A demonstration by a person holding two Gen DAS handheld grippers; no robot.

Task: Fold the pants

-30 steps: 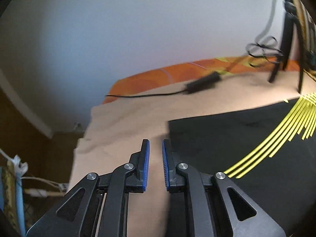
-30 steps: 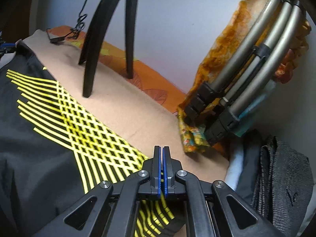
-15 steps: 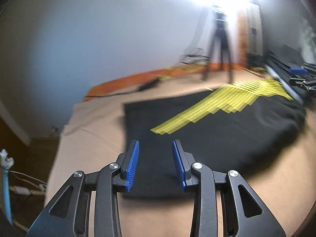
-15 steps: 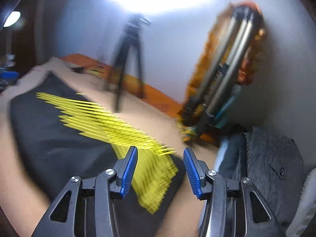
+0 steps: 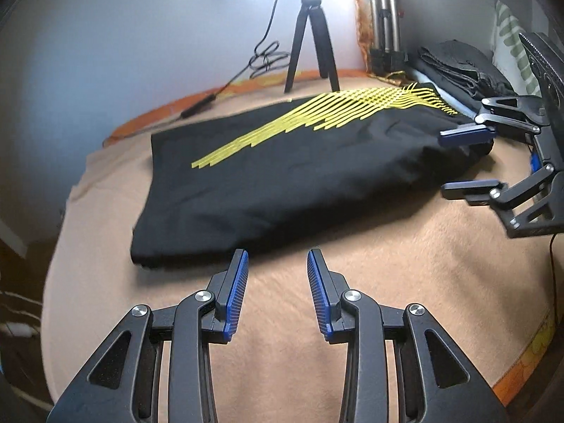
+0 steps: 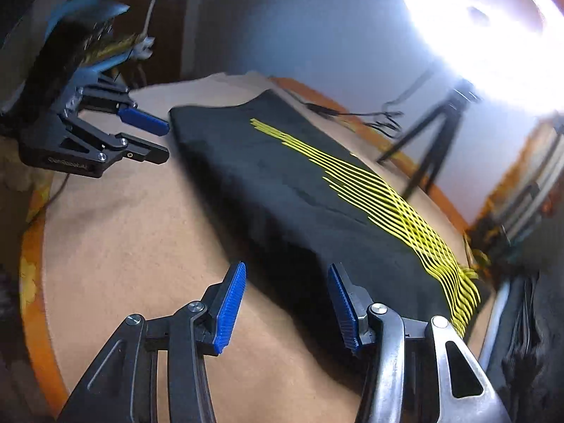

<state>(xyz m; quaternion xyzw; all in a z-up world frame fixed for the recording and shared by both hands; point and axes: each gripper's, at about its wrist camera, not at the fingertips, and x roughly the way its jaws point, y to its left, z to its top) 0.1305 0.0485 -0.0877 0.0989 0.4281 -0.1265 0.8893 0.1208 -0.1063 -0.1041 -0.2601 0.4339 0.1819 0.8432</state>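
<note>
Left wrist view: left tongs (image 5: pixel 277 264) released, blue pads wide apart, nothing between them, hovering over the tan blanket (image 5: pixel 370 282) just short of the near edge of the pants (image 5: pixel 282 176). Pants are black with a fan of yellow stripes (image 5: pixel 335 112), folded into a flat oblong block lying across the blanket, left end squared off, right end slightly bunched. Behind them along the wall, left to right: a black cable (image 5: pixel 211 97) with an inline box, a small black tripod (image 5: pixel 312 35) standing on the orange bed edge, a bundle of metal tripod legs (image 5: pixel 384 10) wrapped in orange patterned cloth, then a pile of dark folded clothes (image 5: pixel 458 63). Far right, right tongs (image 5: pixel 465 158) also released, one finger over the bunched right end of the pants, the other finger over the blanket, not gripping anything. Right wrist view: left tongs (image 6: pixel 164 141) at upper left, spread, just beside the pants' far end (image 6: pixel 183 120), apart from the fabric. Pants (image 6: pixel 299 194) run diagonally from upper left to lower right, yellow stripes (image 6: pixel 387 204) crossing into a lattice toward the near end. Right tongs (image 6: pixel 287 275) parted wide, left finger over the blanket (image 6: pixel 141 246), right finger over the pants' edge, nothing clamped. Tripod (image 6: pixel 433 134) and bright glare at upper right; dark clothes (image 6: pixel 528 335) at far right, blurred.
</note>
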